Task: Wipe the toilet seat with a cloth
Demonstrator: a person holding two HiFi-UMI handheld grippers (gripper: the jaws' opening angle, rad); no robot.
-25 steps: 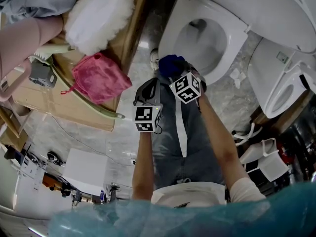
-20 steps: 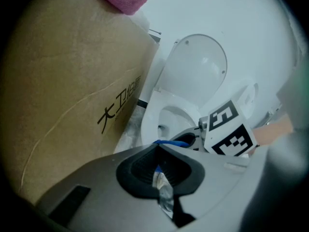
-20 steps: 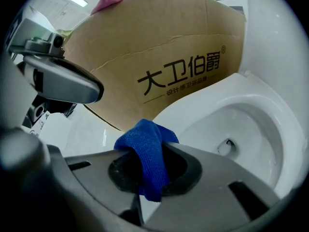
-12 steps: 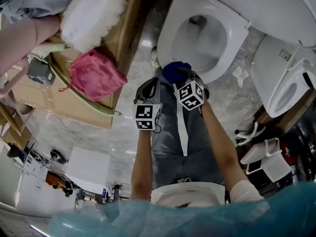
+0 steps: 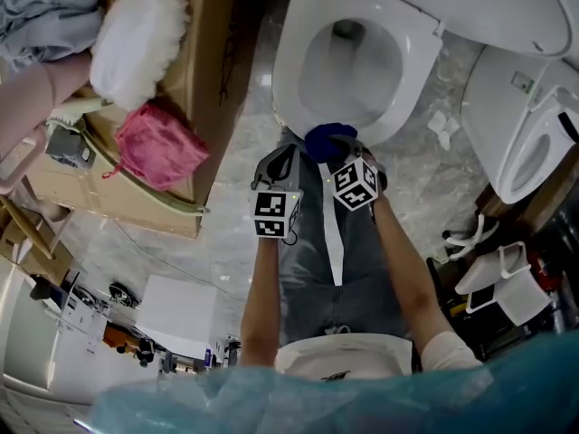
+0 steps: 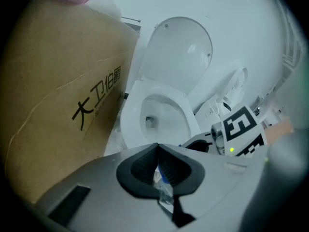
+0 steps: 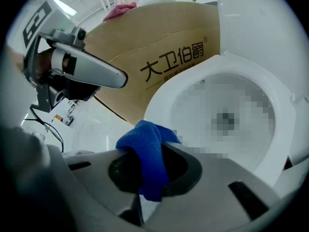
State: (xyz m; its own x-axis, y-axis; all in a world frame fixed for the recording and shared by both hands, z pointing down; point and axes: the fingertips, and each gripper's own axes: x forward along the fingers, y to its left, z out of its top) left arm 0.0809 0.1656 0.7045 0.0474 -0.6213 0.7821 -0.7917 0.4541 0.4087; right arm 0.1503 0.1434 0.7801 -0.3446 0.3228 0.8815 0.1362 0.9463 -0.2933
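Since the cloth (image 5: 330,141) hung short of the bowl a second ago, you have carried it forward. In the head view it now sits at the front rim of the toilet seat (image 5: 288,70), where a strip of grey floor (image 5: 425,174) showed between them earlier. From that angle it may be resting on the rim or hanging just above it.

Your right gripper (image 5: 342,152) has its jaws pinched on the cloth. In the right gripper view the blue cloth (image 7: 147,151) is folded into a thick band whose long axis runs in line with the jaws. Its rounded fold points ahead toward the near edge of the seat (image 7: 285,124), and its loose end hangs down between the jaws.

Your left gripper (image 5: 276,159) sits just beside the right one on its left, as it did before, and has come forward with it. In the left gripper view its jaws are pressed together on nothing, aimed at the seat (image 6: 129,124) with the lid (image 6: 181,47) raised behind.

Left of the toilet stands a printed cardboard box (image 5: 217,52). A pink rag (image 5: 154,147) and a white fluffy duster (image 5: 136,43) lie at its far side. A second toilet (image 5: 525,143) stands at the right
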